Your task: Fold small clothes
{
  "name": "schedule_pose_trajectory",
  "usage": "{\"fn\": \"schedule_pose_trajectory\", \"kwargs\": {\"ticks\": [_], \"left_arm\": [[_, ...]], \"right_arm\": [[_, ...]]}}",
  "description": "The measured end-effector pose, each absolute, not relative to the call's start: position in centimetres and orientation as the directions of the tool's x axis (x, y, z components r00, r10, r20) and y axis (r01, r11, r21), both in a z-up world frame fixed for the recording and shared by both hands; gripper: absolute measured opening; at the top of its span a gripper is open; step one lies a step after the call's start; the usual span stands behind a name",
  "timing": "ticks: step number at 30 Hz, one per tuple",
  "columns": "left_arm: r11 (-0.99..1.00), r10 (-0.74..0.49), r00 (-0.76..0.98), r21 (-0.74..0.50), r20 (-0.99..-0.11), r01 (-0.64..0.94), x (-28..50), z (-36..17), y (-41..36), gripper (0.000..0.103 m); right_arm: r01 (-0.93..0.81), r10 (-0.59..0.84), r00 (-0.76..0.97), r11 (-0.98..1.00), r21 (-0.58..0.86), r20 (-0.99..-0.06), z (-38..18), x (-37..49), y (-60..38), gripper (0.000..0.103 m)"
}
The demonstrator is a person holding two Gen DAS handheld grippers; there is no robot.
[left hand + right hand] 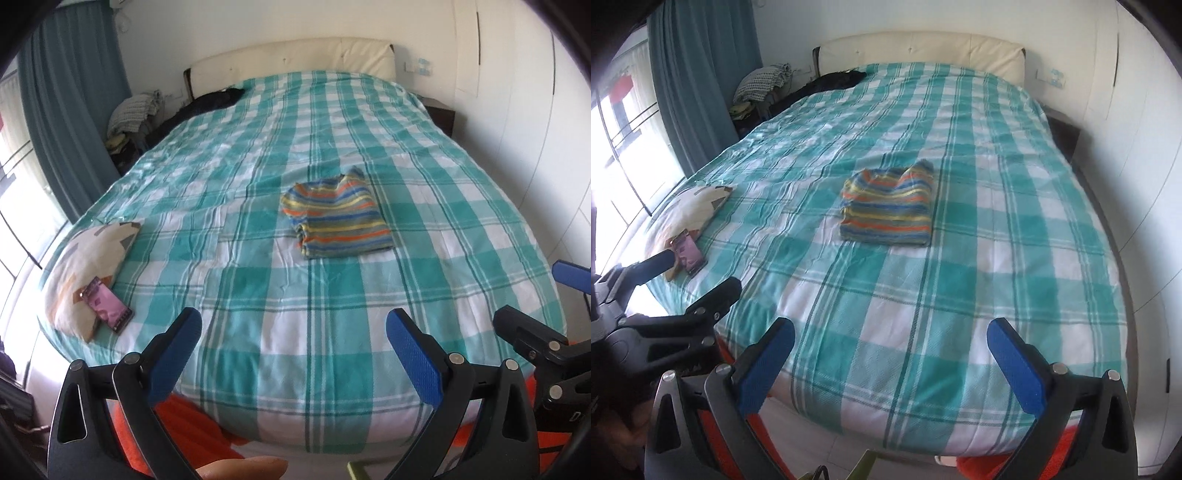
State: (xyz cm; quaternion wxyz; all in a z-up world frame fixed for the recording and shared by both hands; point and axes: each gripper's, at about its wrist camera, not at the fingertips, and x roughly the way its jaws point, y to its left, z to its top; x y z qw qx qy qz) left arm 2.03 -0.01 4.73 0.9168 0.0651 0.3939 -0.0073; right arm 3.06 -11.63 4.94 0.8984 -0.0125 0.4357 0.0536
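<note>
Both tongs, left gripper [293,343] and right gripper [890,350], hang spread wide, empty, near the bed's [332,332] foot; striped garment [334,218] lies folded mid-bed.

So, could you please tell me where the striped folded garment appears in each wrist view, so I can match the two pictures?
Left wrist view: the striped folded garment lies right of centre on the checked bedspread, beyond the open left gripper.
Right wrist view: it lies at centre, beyond the open right gripper.
Shared landmark: the phone on the pillow at the bed's left edge.
</note>
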Motion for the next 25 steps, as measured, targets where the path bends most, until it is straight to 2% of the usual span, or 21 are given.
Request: {"fn": "schedule_pose_trajectory", "kwargs": {"ticks": [8, 15, 25], "left_arm": [[0.993, 0.048, 0.711, 0.112, -0.702, 0.043, 2.6, 5.9, 0.2, 0.101], [0.995, -0.032, 0.693, 0.040, -0.721, 0.088, 2.8, 5.5, 0.0, 0.101], [0.994, 0.004, 0.721, 0.082, -0.693, 0.074, 2.8, 5.7, -0.5, 0.101]], "right_arm": [[-0.055, 0.004, 0.673, 0.998, -0.044, -0.740, 7.5, 2.7, -12.3, 0.103], [-0.047, -0.002, 0.677, 0.998, -0.045, -0.736, 7.5, 2.7, -12.6, 0.103], [-0.031, -0.010, 0.673, 0.999, -0.041, -0.740, 6.9, 2.9, -13.1, 0.103]]}}
